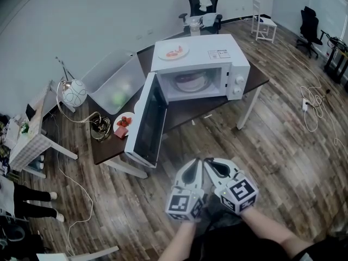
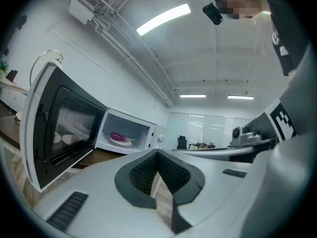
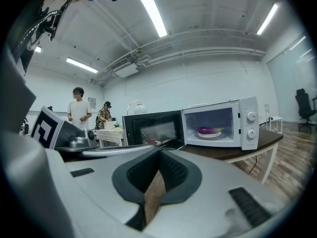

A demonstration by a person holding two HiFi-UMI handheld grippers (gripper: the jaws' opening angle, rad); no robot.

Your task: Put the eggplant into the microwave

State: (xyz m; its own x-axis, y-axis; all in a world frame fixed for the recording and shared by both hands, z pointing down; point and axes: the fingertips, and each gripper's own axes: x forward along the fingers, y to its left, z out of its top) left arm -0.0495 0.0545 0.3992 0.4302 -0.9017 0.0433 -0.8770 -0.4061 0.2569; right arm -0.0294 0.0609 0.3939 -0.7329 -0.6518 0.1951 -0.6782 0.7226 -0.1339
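The purple eggplant (image 1: pixel 190 81) lies on a white plate inside the white microwave (image 1: pixel 217 50), whose door (image 1: pixel 147 121) hangs wide open to the left. It also shows in the left gripper view as the eggplant (image 2: pixel 119 137) and in the right gripper view as the eggplant (image 3: pixel 210 131). Both grippers hang side by side over the wooden floor, well short of the table. My left gripper (image 1: pixel 191 170) (image 2: pixel 157 152) is shut with nothing in it. The right gripper (image 1: pixel 215 167) (image 3: pixel 159 151) is shut and empty too.
The dark table (image 1: pixel 255 78) carries the microwave, a plate of red food (image 1: pixel 124 121) and a clear bin (image 1: pixel 111 80). Another plate (image 1: pixel 173 51) sits on top of the microwave. A white side table (image 1: pixel 27 140) stands left, cables (image 1: pixel 312 107) trail right, and two people (image 3: pixel 78 110) stand behind.
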